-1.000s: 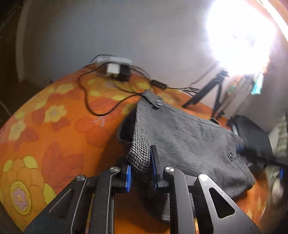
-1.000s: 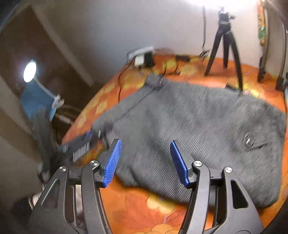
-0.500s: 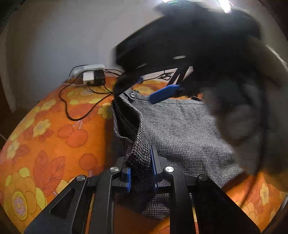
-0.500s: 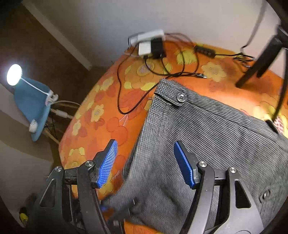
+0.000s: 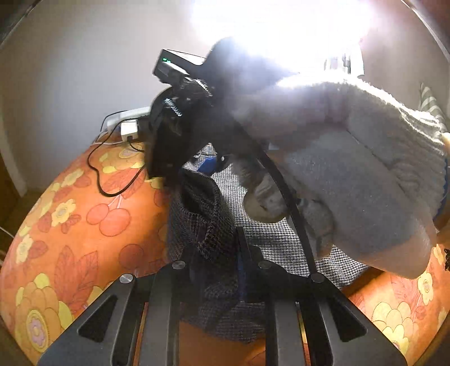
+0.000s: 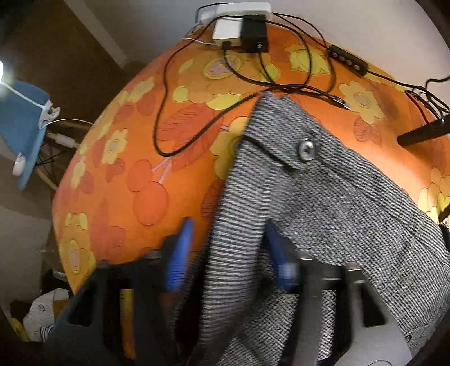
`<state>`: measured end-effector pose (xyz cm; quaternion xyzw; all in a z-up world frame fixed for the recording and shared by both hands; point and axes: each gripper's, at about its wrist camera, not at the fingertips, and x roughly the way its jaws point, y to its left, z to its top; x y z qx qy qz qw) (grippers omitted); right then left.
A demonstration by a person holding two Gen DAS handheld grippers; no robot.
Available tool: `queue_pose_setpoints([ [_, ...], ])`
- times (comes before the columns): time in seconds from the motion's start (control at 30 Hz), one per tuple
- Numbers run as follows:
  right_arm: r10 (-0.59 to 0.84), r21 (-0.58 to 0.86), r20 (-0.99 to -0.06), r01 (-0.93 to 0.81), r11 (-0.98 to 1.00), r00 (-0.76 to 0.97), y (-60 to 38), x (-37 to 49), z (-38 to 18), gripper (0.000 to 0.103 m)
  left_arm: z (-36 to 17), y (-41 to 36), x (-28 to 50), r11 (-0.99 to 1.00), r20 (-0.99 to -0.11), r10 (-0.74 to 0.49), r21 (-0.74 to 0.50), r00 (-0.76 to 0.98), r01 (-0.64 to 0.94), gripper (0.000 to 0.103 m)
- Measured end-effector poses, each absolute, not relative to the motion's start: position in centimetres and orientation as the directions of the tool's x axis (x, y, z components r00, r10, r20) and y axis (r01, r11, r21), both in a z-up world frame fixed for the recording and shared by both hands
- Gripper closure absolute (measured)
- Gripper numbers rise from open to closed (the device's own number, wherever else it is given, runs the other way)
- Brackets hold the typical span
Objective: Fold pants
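Note:
Grey checked pants lie on the orange flowered table, with a metal waistband button showing. My left gripper is shut on a raised fold of the pants near the table's left side. My right gripper is open, its blue pads on either side of the pants' edge; it is blurred. In the left wrist view the right gripper's black body and a gloved hand reach over the pants.
A white power strip with chargers and black cables lie at the table's far edge. A black tripod leg stands at the right. A blue lamp is beyond the left edge.
My right gripper has moved down and forward over the pants' edge, which now lies between its pads. My left gripper still holds its fold.

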<state>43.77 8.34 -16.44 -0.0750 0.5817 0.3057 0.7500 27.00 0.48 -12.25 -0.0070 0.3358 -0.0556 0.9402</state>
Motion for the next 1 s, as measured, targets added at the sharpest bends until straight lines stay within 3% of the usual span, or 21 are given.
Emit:
queue_pose_setpoints([
  [0.1,0.394,0.269,-0.908,-0.526,0.807,0.140,7.2,44.1,-16.2,0.084,-11.9,0.4,26.7,0.992,-0.627,-0.126,-0.070,0.768,0.105,0.088],
  [0.2,0.426,0.292,-0.890,-0.516,0.805,0.161,5.5,43.9,-15.2,0.088,-11.3,0.1,26.5,0.989,-0.615,-0.148,-0.084,0.774,0.121,0.088],
  [0.5,0.509,0.375,-0.827,-0.441,0.815,0.239,-2.1,42.6,-11.7,0.090,-9.1,-3.0,25.7,0.964,-0.581,-0.266,-0.170,0.769,0.205,0.088],
  [1.0,0.479,0.368,-0.795,-0.333,0.868,0.371,-14.4,40.6,-9.1,0.091,-7.8,-11.1,26.1,0.901,-0.548,-0.434,-0.244,0.715,0.359,0.088],
])
